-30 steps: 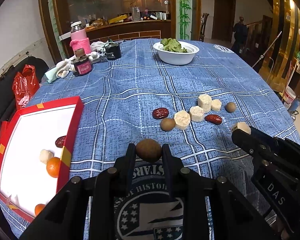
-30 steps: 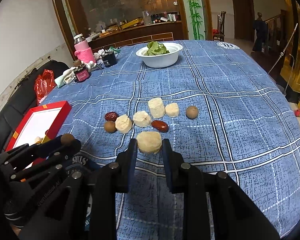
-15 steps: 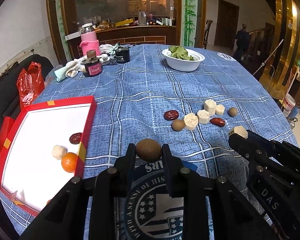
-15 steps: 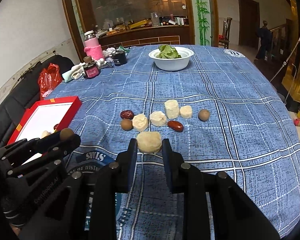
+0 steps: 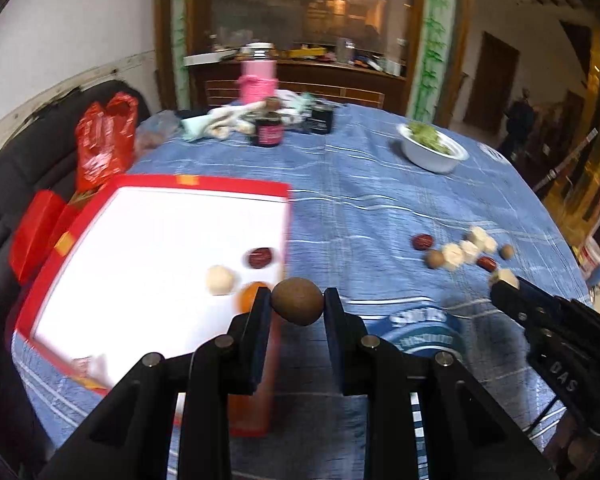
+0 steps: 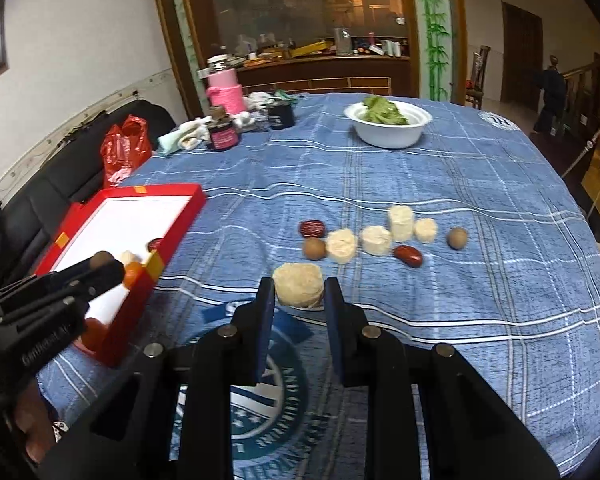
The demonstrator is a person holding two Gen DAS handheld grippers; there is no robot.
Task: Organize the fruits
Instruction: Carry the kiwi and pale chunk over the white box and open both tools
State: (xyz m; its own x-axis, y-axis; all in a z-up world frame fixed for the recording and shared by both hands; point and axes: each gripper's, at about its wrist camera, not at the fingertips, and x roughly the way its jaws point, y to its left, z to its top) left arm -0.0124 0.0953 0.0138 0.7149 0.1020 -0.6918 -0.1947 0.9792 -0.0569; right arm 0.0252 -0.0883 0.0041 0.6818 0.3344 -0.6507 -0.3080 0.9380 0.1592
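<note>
The left gripper (image 5: pixel 297 307) pinches a round brown longan fruit (image 5: pixel 298 306) between its black pads, long axis lying across the jaws. The fruit hangs over the right-hand red rim of the shallow red cardboard tray with white floor (image 5: pixel 148 181). The tray holds a dark red date (image 5: pixel 260 257), a pale peeled chunk (image 5: pixel 219 279) and an orange fruit (image 5: pixel 249 297) near that rim; most of its floor is bare. The right gripper (image 6: pixel 299 290) pinches a pale cream cylindrical fruit slice (image 6: pixel 299 289), flat faces toward the pads, above the blue checked tablecloth (image 6: pixel 480 300). Beyond it, a loose row of fruits (image 6: pixel 380 238) lies mid-table, with open cloth all round.
</note>
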